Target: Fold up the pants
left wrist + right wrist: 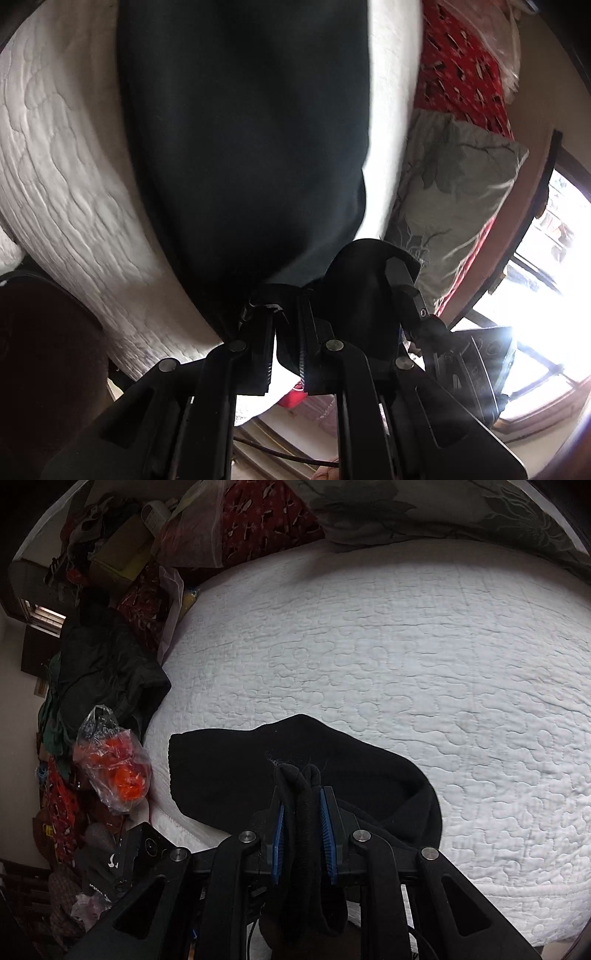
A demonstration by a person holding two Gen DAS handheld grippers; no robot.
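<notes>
The black pants [243,147] stretch away from my left gripper [286,306] across the white quilted bed [59,177]. The left gripper is shut on the pants' bunched edge. The other gripper [402,291] shows just to its right, with black cloth around it. In the right wrist view my right gripper [301,794] is shut on a thick roll of the pants' edge between its blue pads [327,827]. The rest of the pants [258,771] lies in a low heap on the bed [406,646] near its front left corner.
A grey floral pillow [454,184] and red patterned cloth [465,74] lie at the bed's right side. A bright window [546,295] is beyond. In the right wrist view, piled clothes [103,664], bags and an orange item in plastic [118,771] crowd the bed's left edge.
</notes>
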